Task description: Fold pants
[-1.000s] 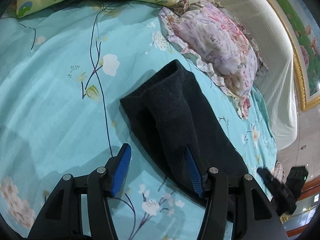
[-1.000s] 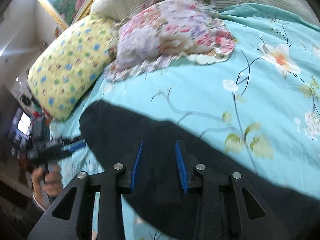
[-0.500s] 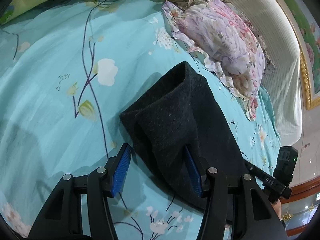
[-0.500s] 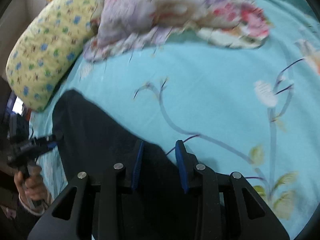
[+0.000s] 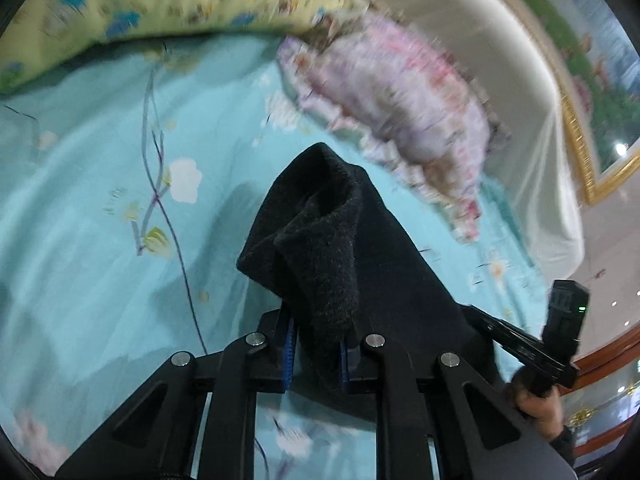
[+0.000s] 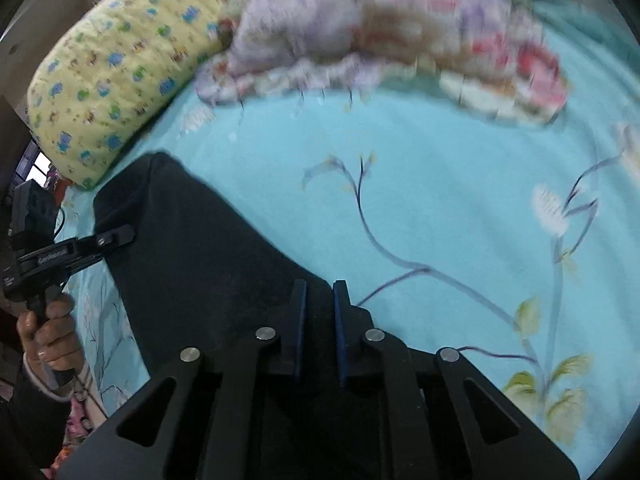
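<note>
Black pants (image 5: 344,248) clamped in left gripper (image 5: 316,354), right gripper (image 6: 319,332) (both lifting)

Pants (image 5: 360,248) on the bedsheet (image 5: 100,184), two pillows (image 6: 116,68) beyond, against the headboard (image 5: 500,64).

Each camera looks forward along its own tongs, close above the bed (image 5: 80,184). Both views share the dark pants (image 5: 360,248) and pillows (image 6: 112,68) beyond; each sees the other tongs sideways.

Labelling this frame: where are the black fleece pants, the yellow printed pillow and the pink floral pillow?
black fleece pants (image 5: 320,216), left wrist view, raised bunched end
yellow printed pillow (image 6: 116,64), right wrist view, middle
pink floral pillow (image 5: 404,104), left wrist view, middle
</note>
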